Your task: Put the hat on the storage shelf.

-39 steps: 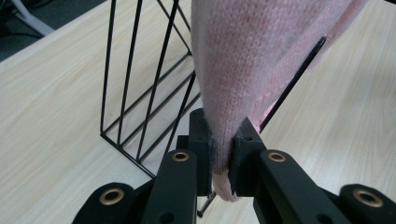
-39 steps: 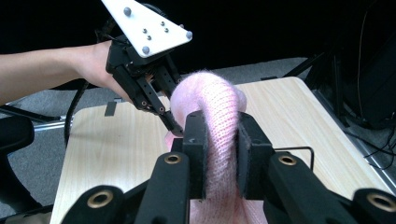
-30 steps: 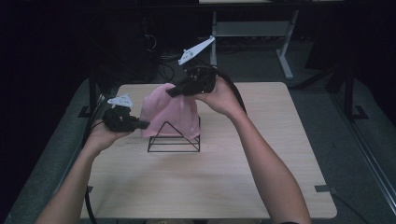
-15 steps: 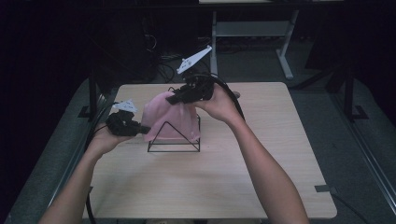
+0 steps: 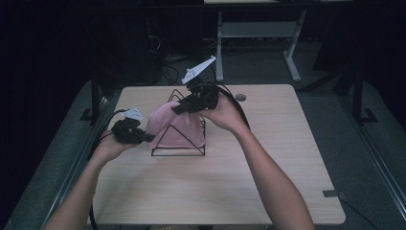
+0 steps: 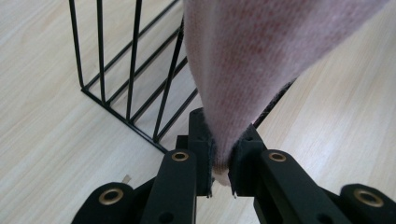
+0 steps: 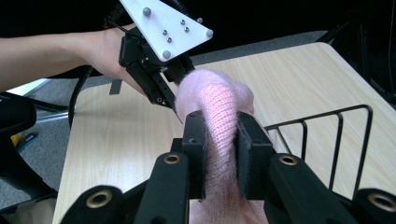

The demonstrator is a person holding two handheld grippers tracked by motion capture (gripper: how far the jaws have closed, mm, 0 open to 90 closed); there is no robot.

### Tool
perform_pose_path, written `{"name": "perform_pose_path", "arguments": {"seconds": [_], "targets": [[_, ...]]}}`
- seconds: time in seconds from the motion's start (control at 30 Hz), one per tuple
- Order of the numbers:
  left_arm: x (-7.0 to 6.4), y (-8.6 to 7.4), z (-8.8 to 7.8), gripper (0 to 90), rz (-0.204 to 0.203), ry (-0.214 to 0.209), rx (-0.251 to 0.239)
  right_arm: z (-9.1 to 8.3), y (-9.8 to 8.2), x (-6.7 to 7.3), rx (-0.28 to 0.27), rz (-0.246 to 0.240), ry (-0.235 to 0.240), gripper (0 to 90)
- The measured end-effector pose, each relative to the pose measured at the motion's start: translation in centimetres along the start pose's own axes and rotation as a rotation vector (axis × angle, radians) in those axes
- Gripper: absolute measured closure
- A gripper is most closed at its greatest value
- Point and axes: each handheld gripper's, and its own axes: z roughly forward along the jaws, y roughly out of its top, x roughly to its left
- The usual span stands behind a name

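Note:
A pink knitted cloth (image 5: 177, 125) hangs over a black wire rack (image 5: 178, 152) standing on the wooden table (image 5: 215, 187). My left gripper (image 5: 149, 137) is shut on the cloth's lower left edge, beside the rack. In the left gripper view the jaws pinch a corner of the cloth (image 6: 243, 60), with the rack's bars (image 6: 135, 79) behind. My right gripper (image 5: 176, 110) is shut on a bunched fold at the top of the cloth (image 7: 219, 116), above the rack (image 7: 327, 140). The left gripper (image 7: 166, 100) also appears across from it in the right gripper view.
The rack sits at the table's centre back. A small round hole (image 5: 241, 97) lies near the table's far edge. Black cables (image 5: 103, 129) trail off the left side. A desk frame (image 5: 258, 33) stands on the dark floor behind the table.
Both grippers kept hold of the cloth. The right gripper shifted slightly left and lower over the rack; the left gripper moved a little right toward the rack's base.

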Motion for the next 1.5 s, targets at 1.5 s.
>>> {"name": "perform_pose_path", "arguments": {"seconds": [1.5], "targets": [[0.7,-2.8,3.2,81.4,0.002,-0.010,0.100,2.6,-2.6,-0.2,0.037,0.067,0.087,78.7]]}}
